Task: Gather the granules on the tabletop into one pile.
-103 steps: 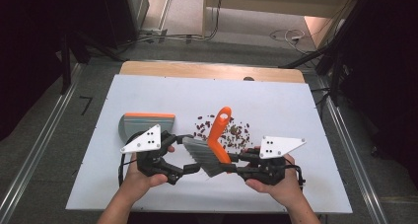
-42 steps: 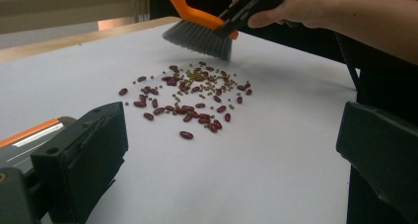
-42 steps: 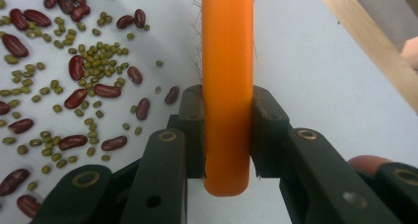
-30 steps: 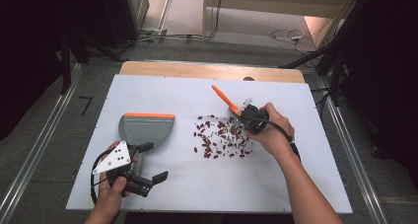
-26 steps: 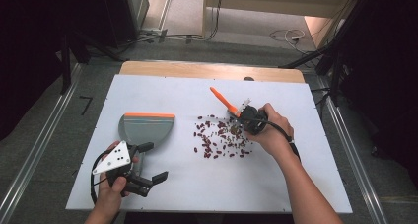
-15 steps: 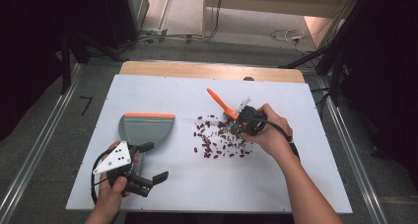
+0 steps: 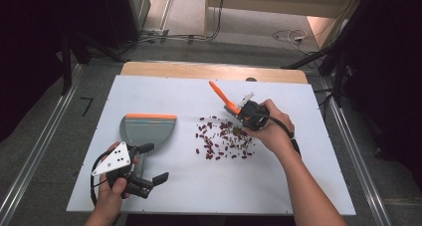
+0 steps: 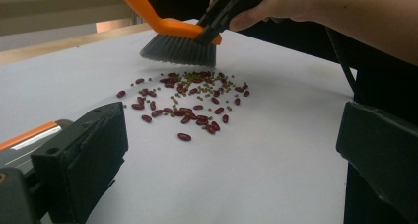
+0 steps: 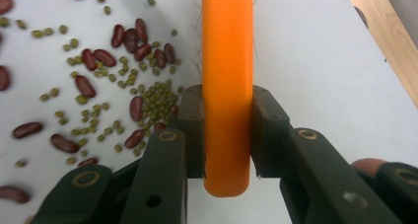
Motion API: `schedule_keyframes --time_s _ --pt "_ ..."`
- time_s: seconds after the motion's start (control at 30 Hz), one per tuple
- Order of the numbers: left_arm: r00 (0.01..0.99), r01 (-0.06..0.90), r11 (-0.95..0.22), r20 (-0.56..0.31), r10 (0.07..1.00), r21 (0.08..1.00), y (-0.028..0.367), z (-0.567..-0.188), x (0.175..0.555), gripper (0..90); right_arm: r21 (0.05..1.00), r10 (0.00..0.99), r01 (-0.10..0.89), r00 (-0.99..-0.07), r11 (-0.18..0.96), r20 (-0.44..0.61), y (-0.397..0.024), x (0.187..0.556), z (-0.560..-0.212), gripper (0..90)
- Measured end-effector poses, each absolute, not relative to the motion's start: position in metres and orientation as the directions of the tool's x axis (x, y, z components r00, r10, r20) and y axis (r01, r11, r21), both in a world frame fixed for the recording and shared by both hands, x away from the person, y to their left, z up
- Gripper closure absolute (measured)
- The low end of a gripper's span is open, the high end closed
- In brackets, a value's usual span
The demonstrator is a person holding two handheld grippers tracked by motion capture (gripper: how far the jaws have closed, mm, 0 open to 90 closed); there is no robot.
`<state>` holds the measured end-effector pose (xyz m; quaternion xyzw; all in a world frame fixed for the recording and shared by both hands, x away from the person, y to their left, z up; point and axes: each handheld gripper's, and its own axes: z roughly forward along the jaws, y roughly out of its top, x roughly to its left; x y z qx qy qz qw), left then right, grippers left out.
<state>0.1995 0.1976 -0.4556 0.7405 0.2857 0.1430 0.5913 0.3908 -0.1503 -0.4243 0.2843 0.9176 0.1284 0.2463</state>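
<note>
High view: right hand-held gripper (image 7: 242, 112) clamps the orange brush (image 7: 224, 99) at the far edge of the beans (image 7: 221, 139); dustpan (image 7: 148, 130) sits left on the tabletop (image 7: 278, 186).
Left gripper view: left hand-held gripper (image 8: 231, 150) gapes wide, empty.
Right gripper view: jaws squeeze the brush handle.

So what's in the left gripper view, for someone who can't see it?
A hand holds a gripper clamped on an orange brush, its grey bristles just above a scatter of red and green beans on a white table. Two open black jaws frame the bottom.
</note>
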Motion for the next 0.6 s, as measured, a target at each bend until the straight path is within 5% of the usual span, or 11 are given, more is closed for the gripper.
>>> schedule_keyframes --time_s 0.6 --pt "0.792 0.252 -0.136 -0.124 0.598 0.958 0.200 -0.455 0.199 0.0 0.246 0.353 0.267 -0.826 0.932 -0.440 -0.128 0.374 -0.433 68.9"
